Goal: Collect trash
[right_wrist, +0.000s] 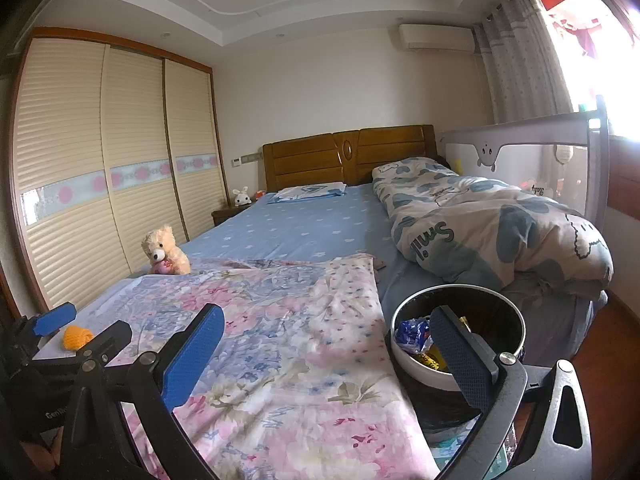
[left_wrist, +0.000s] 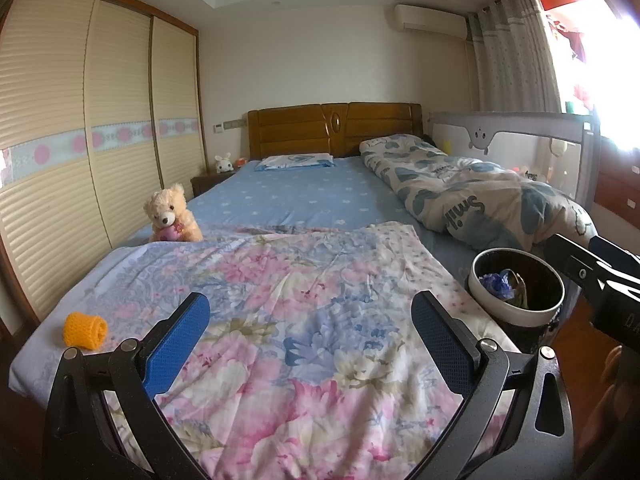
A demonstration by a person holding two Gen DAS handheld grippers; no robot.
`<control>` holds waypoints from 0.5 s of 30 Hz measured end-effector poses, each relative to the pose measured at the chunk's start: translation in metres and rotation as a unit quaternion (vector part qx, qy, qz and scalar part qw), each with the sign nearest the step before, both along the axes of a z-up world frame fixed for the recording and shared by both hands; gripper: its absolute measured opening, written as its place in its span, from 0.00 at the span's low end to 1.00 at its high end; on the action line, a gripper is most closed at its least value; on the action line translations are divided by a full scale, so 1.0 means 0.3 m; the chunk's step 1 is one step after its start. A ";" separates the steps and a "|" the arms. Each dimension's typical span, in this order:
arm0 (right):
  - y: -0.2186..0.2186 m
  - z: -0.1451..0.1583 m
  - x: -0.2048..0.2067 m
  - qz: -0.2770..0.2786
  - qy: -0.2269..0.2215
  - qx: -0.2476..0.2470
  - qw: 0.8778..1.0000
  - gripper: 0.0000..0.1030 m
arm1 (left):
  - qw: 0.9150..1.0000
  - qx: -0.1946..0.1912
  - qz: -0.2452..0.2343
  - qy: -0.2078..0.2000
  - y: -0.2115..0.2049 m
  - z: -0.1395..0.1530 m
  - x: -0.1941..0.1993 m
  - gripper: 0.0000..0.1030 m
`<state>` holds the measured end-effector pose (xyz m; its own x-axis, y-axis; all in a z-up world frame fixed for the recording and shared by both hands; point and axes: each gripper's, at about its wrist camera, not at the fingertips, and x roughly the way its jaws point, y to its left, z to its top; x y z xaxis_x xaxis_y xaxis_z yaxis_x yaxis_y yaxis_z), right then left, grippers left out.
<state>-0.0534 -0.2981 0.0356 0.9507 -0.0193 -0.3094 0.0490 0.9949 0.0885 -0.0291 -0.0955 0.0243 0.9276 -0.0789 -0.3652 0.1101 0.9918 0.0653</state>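
A bedroom, seen from the foot of a bed with a floral blanket (left_wrist: 304, 320). In the left wrist view, the left gripper (left_wrist: 312, 336) is spread wide and empty above the blanket. An orange knitted roll (left_wrist: 85, 329) lies at lower left, its long axis running left to right, open end facing right. The right wrist view alone shows the right gripper (right_wrist: 332, 352), also wide open, one finger over the bin (right_wrist: 516, 320) at lower right, with wrappers inside.

My path across the floral quilt (left_wrist: 312, 304) lies bare; only the orange knit roll (left_wrist: 85, 329) at left and trash bin (left_wrist: 516, 286) at right interrupt.
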 end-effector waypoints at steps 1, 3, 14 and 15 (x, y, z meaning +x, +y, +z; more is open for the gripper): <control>0.000 0.000 0.001 0.000 0.000 0.000 1.000 1.00 | 1.000 0.000 0.000 0.001 0.001 -0.002 0.001 1.00; 0.001 0.000 0.005 0.001 0.001 0.001 1.000 1.00 | 1.000 0.001 0.000 0.003 0.003 -0.008 0.005 1.00; -0.002 -0.014 0.021 0.003 0.013 0.005 1.000 1.00 | 1.000 0.001 -0.001 0.011 0.014 -0.025 0.020 1.00; -0.005 -0.015 0.023 0.004 0.014 0.005 1.000 1.00 | 1.000 0.000 -0.001 0.012 0.015 -0.026 0.020 1.00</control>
<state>-0.0466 -0.2995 0.0311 0.9420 -0.0093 -0.3356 0.0445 0.9943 0.0973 -0.0231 -0.0912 0.0165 0.9187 -0.0801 -0.3868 0.1130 0.9916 0.0632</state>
